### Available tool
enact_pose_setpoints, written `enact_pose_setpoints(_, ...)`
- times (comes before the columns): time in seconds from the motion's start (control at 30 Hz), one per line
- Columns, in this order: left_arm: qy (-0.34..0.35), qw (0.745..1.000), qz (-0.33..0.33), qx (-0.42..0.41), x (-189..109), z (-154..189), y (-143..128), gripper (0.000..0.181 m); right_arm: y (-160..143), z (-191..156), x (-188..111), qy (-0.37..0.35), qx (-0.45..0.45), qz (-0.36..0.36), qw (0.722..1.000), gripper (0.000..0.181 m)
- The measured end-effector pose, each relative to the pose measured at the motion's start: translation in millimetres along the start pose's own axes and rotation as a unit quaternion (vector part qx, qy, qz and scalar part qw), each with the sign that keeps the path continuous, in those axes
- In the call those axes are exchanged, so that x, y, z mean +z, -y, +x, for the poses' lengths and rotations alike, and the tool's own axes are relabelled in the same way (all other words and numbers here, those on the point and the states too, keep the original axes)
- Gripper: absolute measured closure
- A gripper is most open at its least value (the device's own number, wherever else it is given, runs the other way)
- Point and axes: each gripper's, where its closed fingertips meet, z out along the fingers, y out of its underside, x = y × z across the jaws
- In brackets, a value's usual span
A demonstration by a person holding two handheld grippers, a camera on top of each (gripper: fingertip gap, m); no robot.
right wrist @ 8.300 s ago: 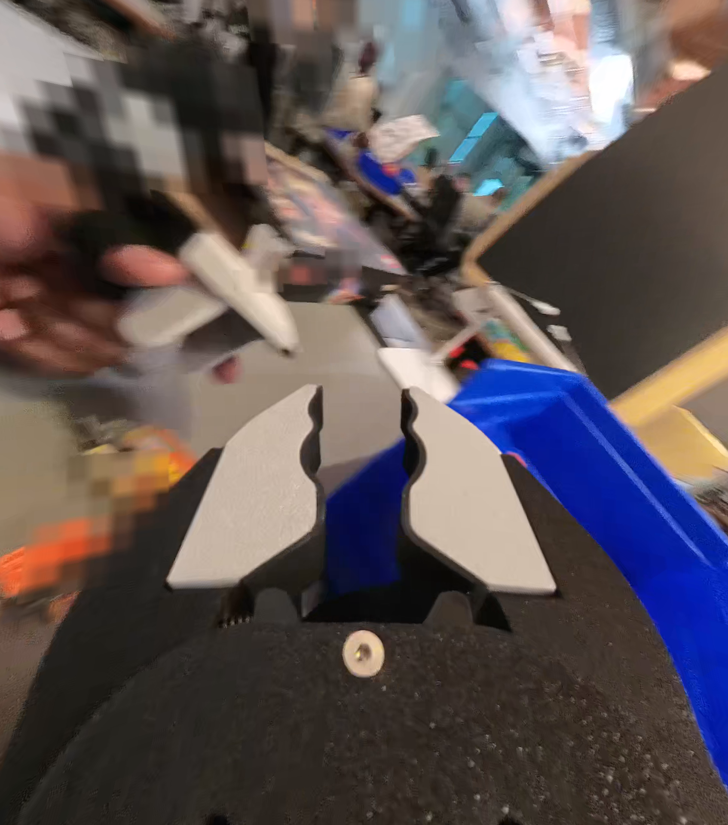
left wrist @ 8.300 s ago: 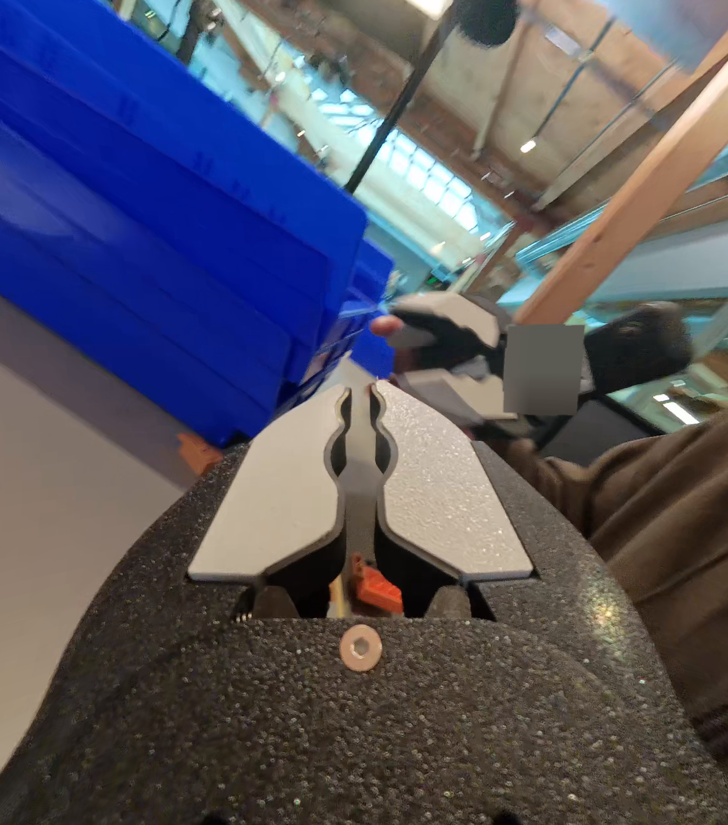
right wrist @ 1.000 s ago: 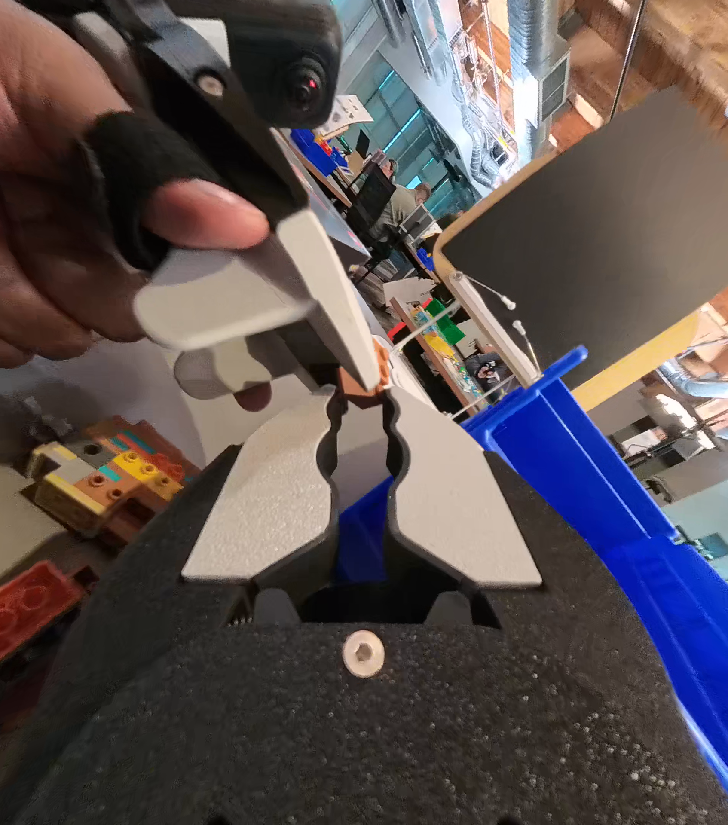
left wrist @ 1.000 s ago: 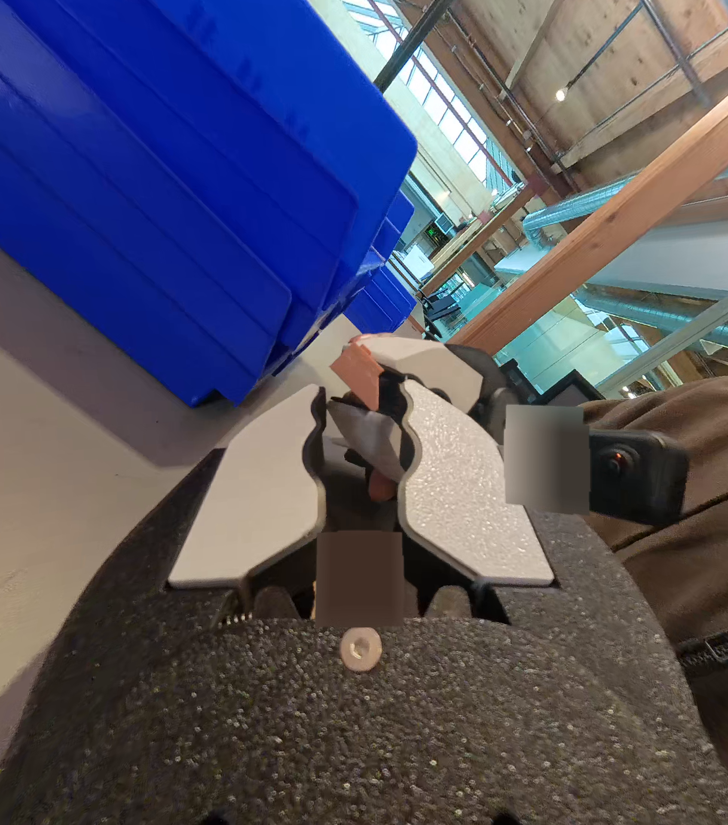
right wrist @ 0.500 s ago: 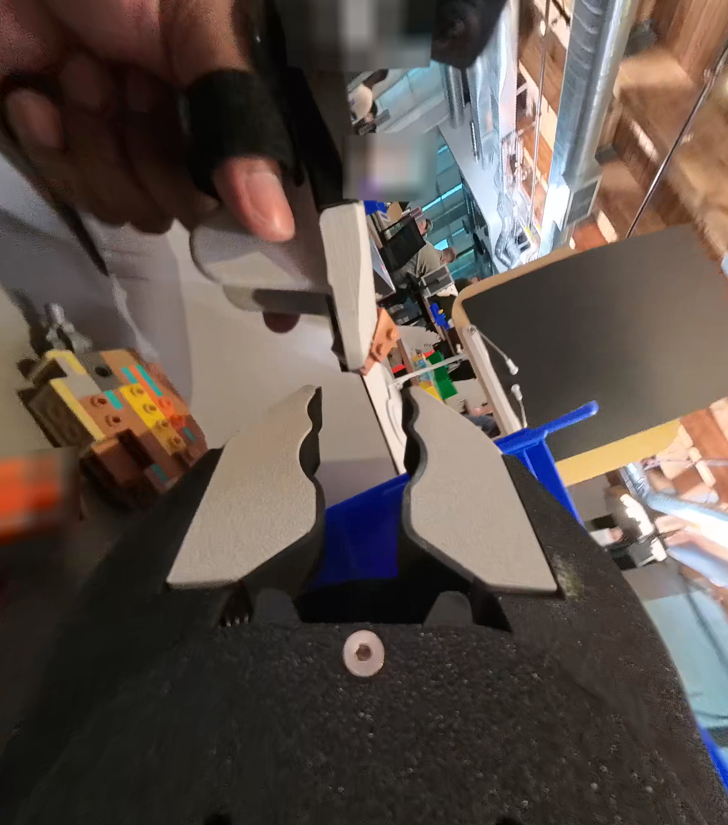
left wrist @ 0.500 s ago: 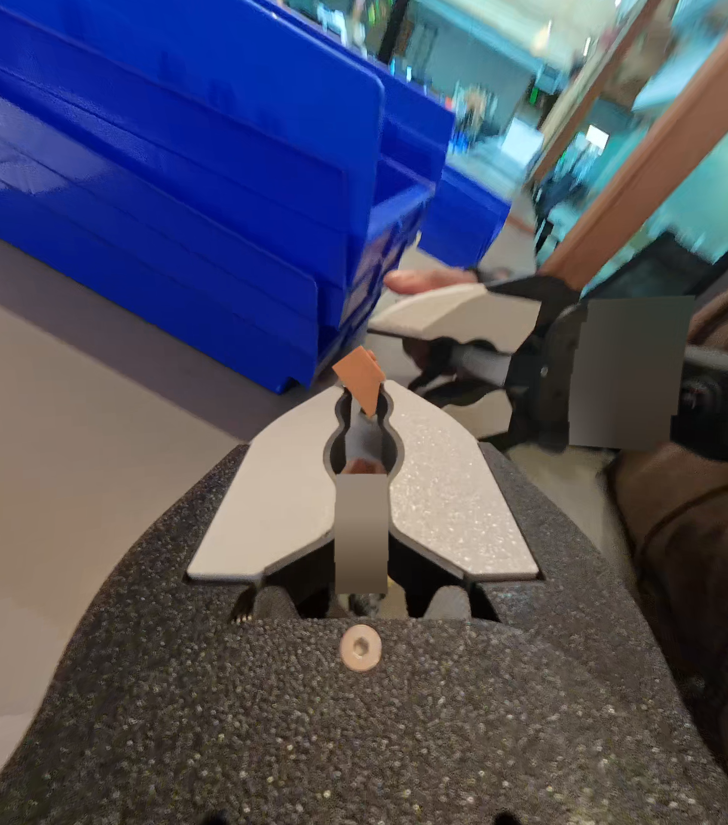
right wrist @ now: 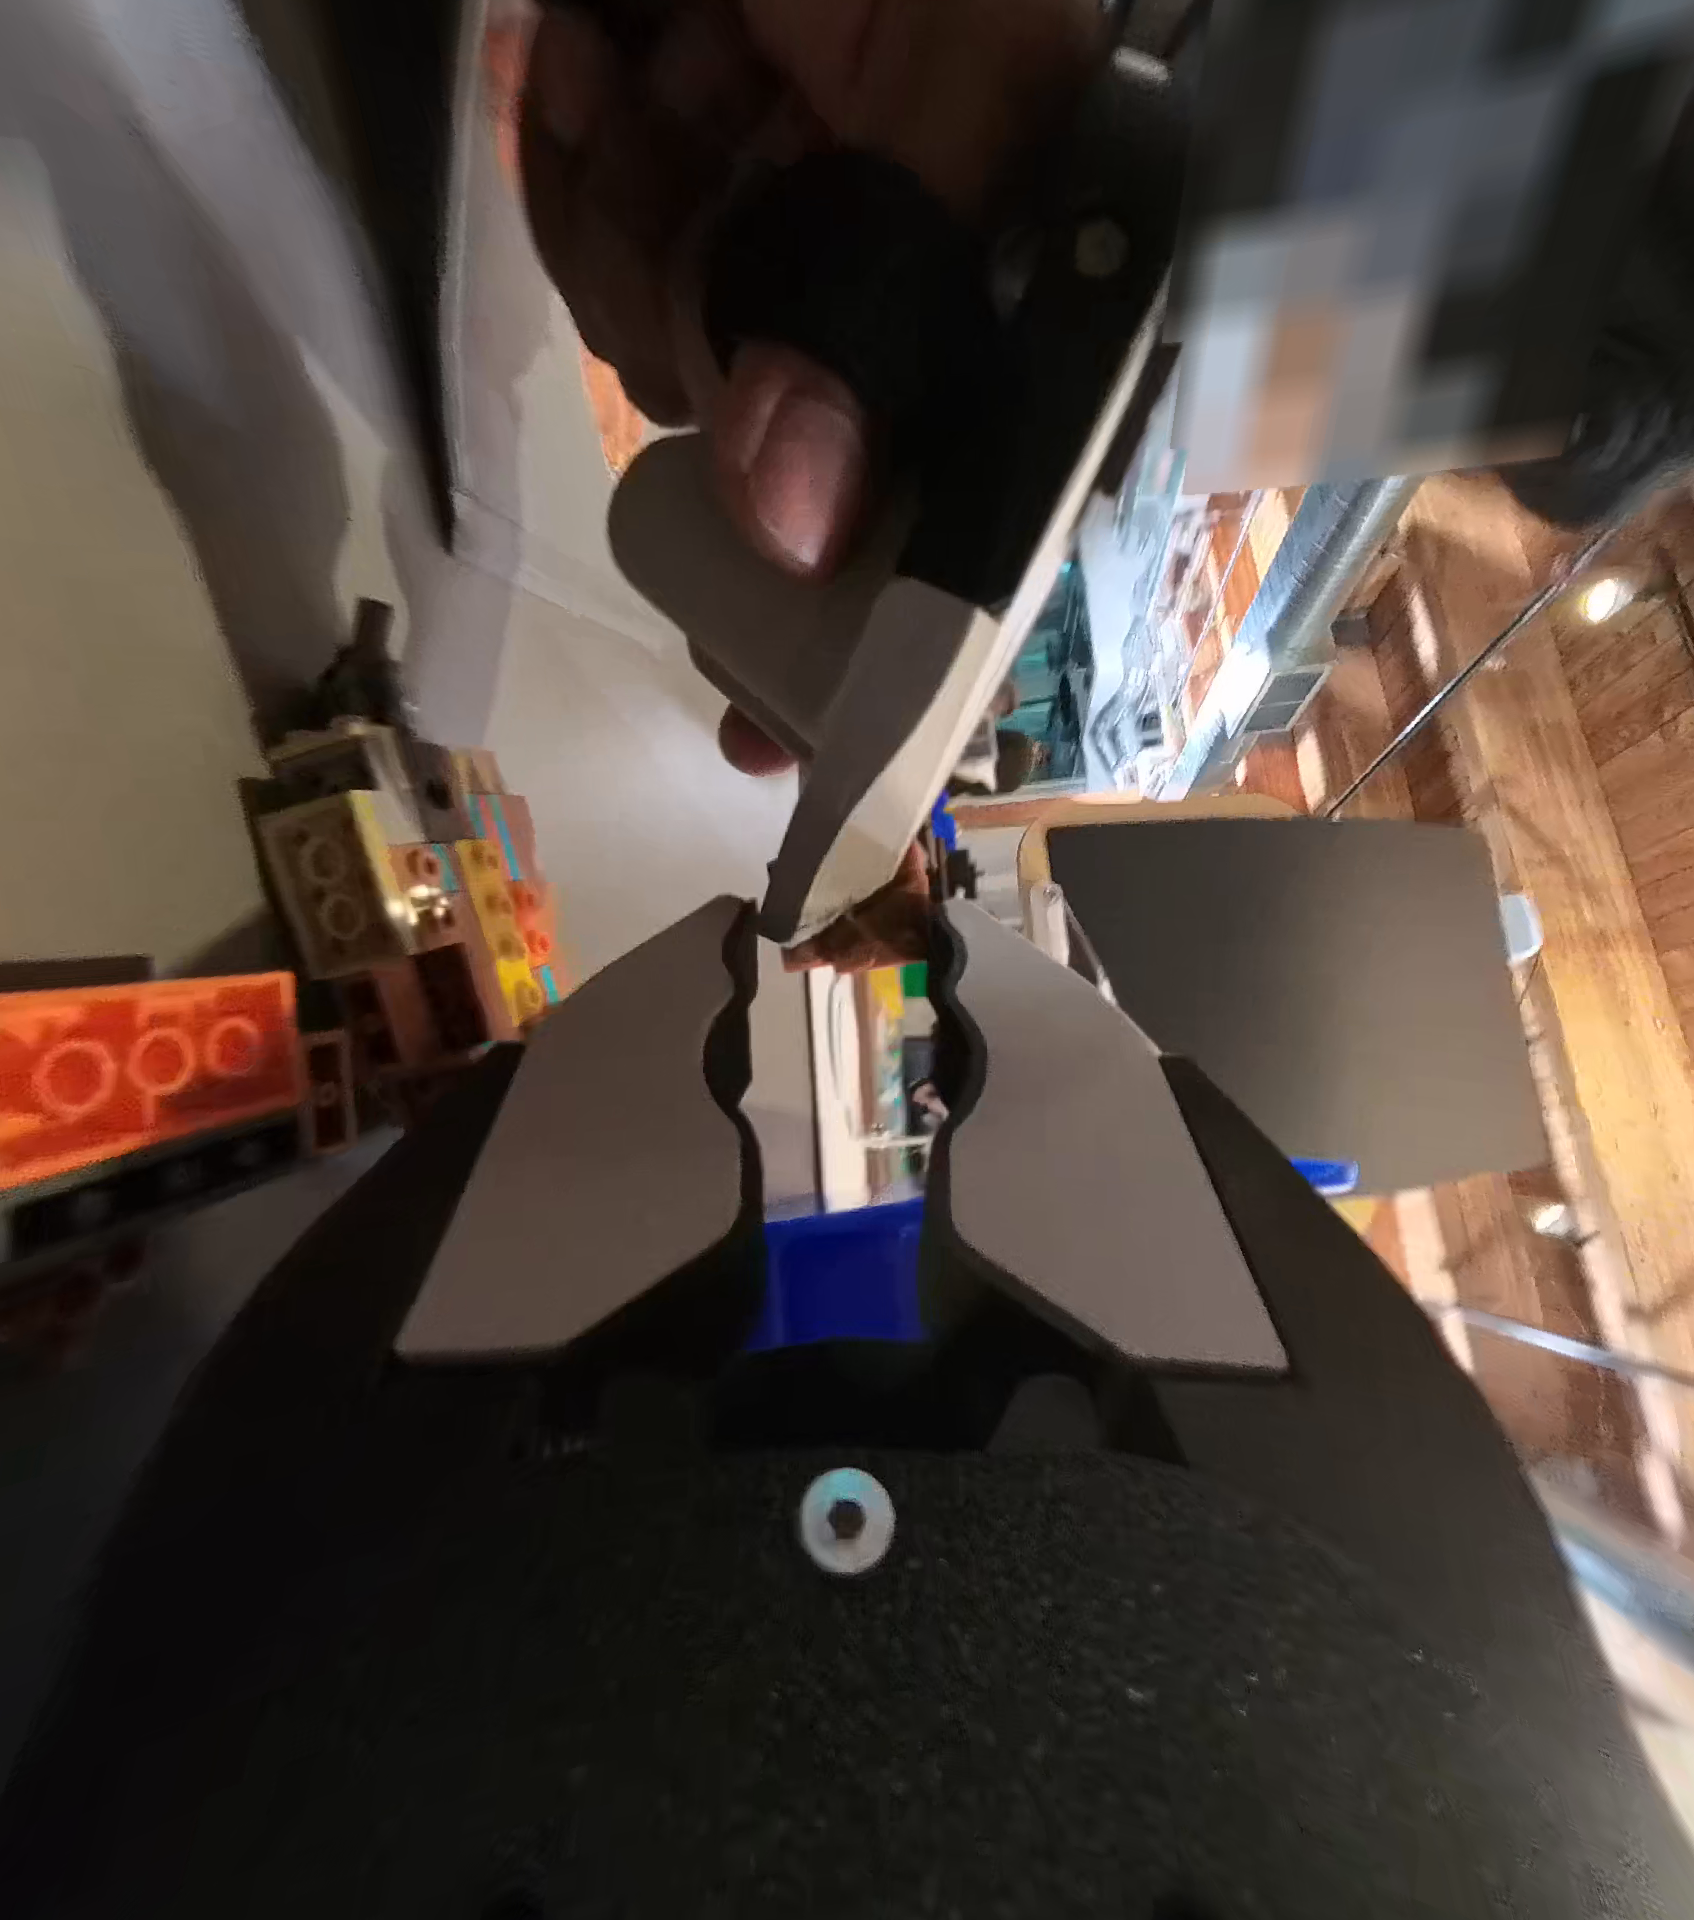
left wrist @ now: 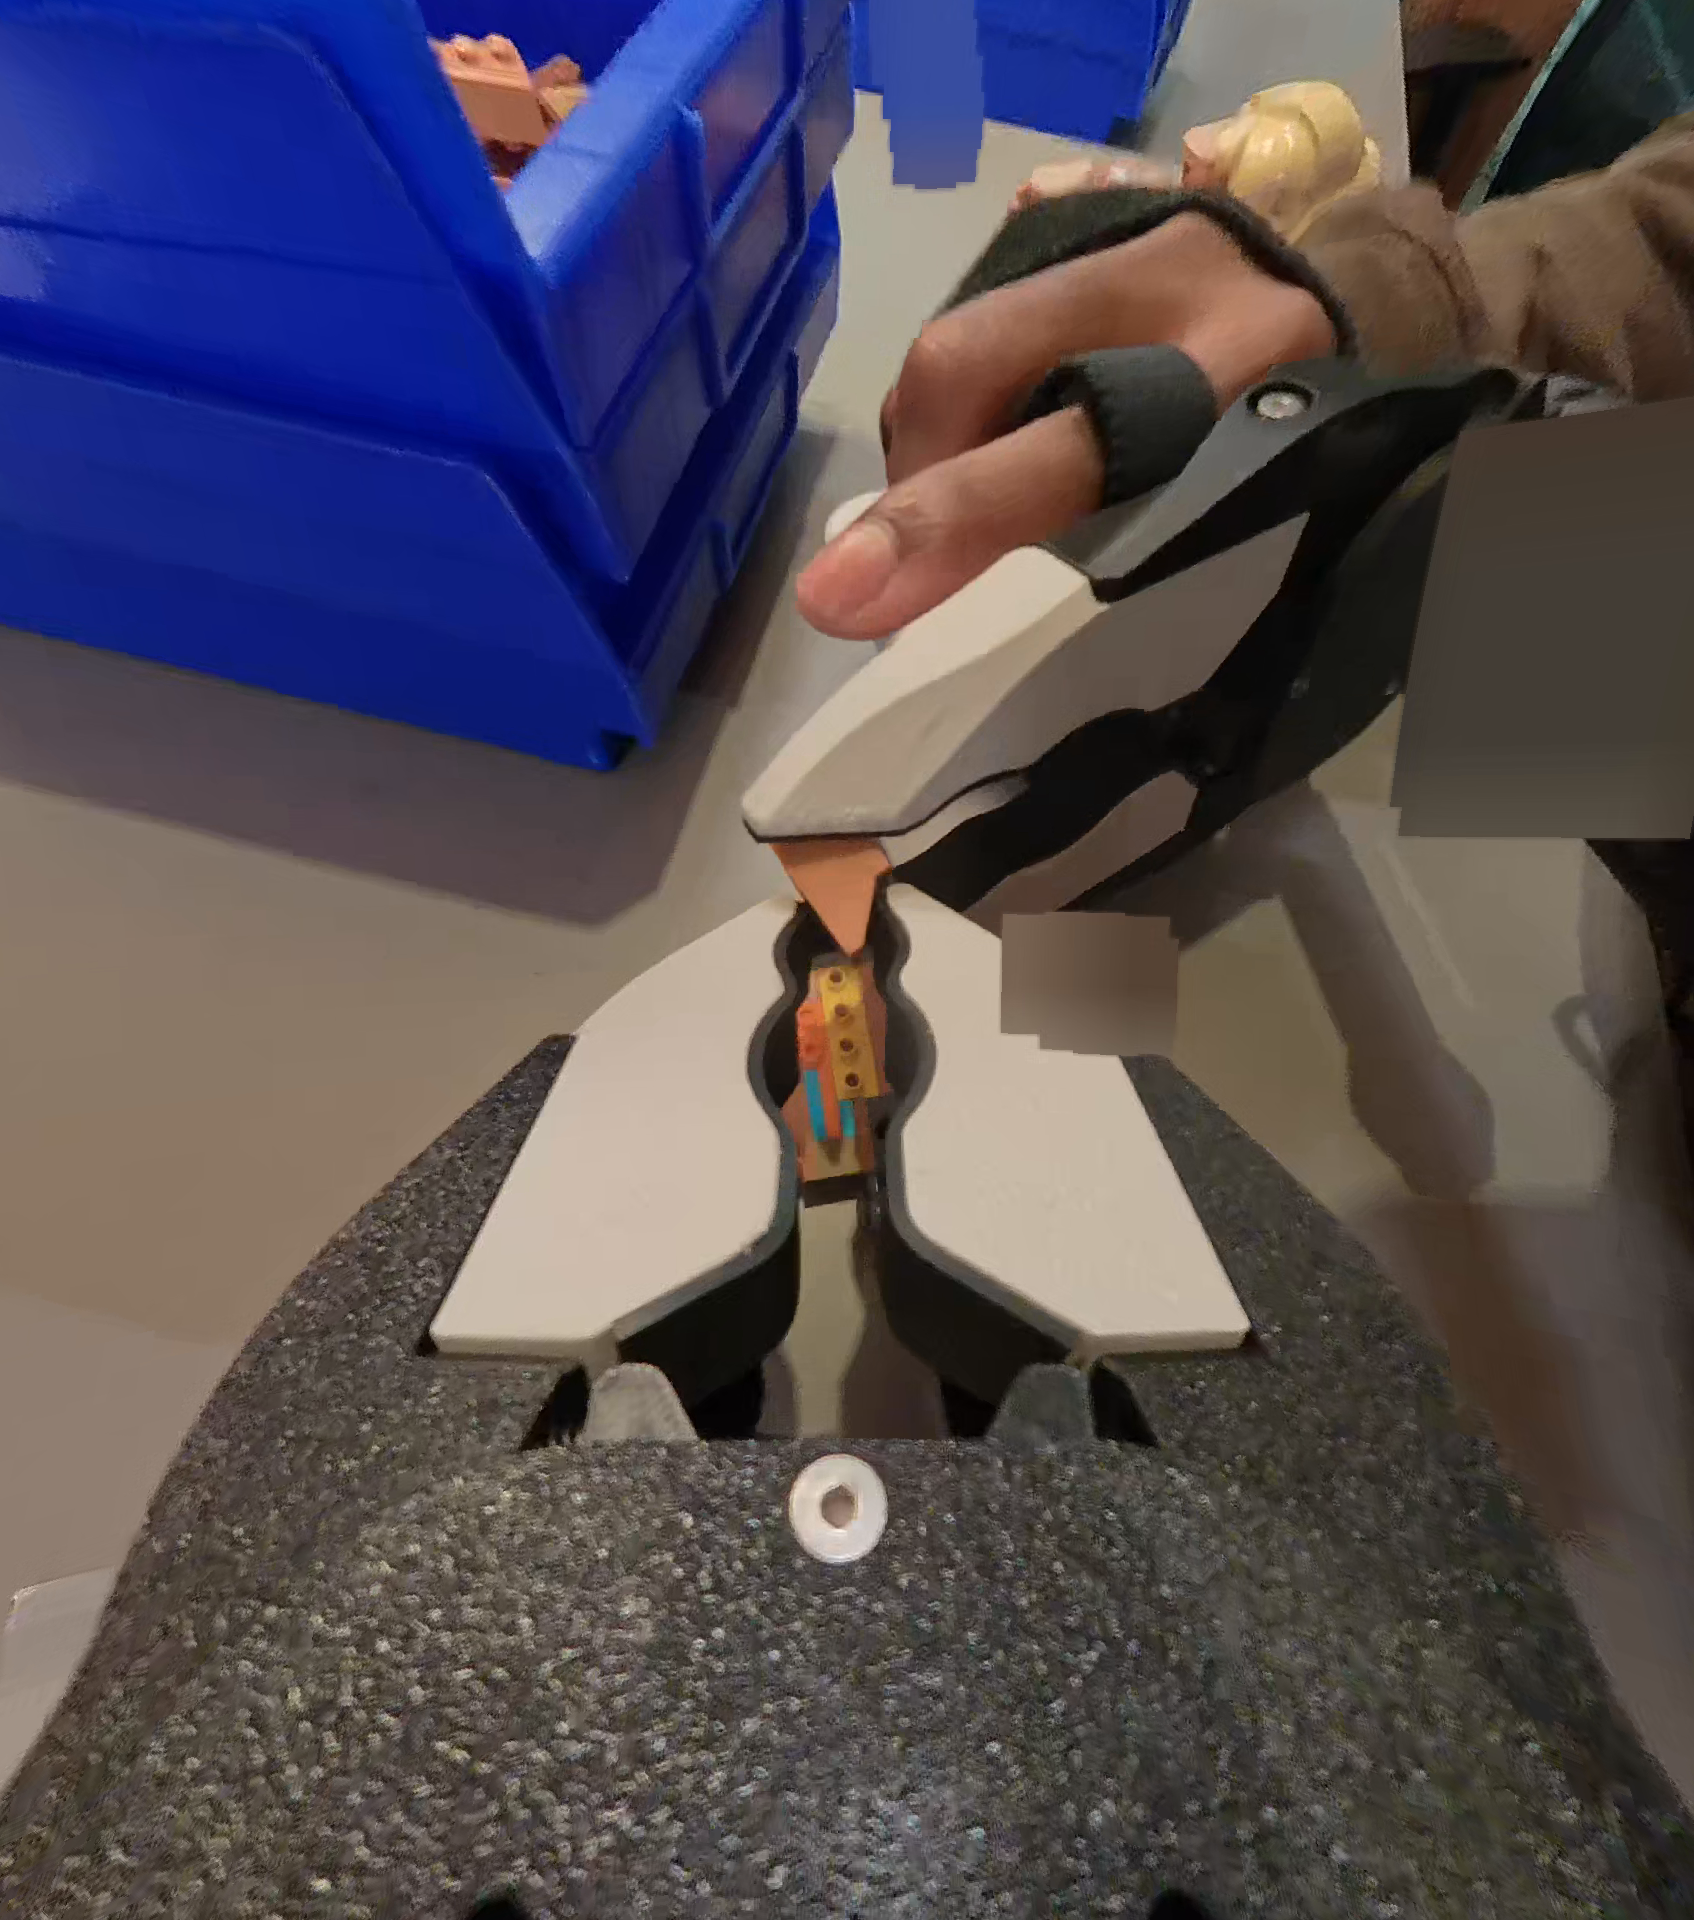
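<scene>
L gripper [left wrist: 841, 920] pinches a small brown brick [left wrist: 835, 891] at its tips, jaws near-shut, over a multicolour brick assembly [left wrist: 838, 1049] on the grey table [left wrist: 199, 1039], blue bins [left wrist: 303, 436] far left; R gripper [right wrist: 838, 935], apart 0.5 s ago, now straddles the same brick, jaws part-open, grip not confirmed.

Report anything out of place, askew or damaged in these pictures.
The small brown piece sits crooked, pinched by one corner at the very tips of the left gripper, with most of it sticking out. Nothing else looks spilled or damaged.
</scene>
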Motion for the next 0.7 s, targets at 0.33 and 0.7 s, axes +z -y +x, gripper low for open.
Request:
enact_pose_setpoints(0.33, 0.016, 0.993, 0.072, -0.097, 1.7, -16.8, 11.6, 0.166, -21.5, 4.0, 7.9, 0.023, 0.244, -0.081, 0.966, 0.154)
enact_pose_setpoints(0.7, 0.008, 0.993, 0.077, -0.09, 8.7, -12.1, 10.8, 0.168, -16.4, 2.6, 7.5, 0.027, 0.251, -0.085, 0.964, 0.152)
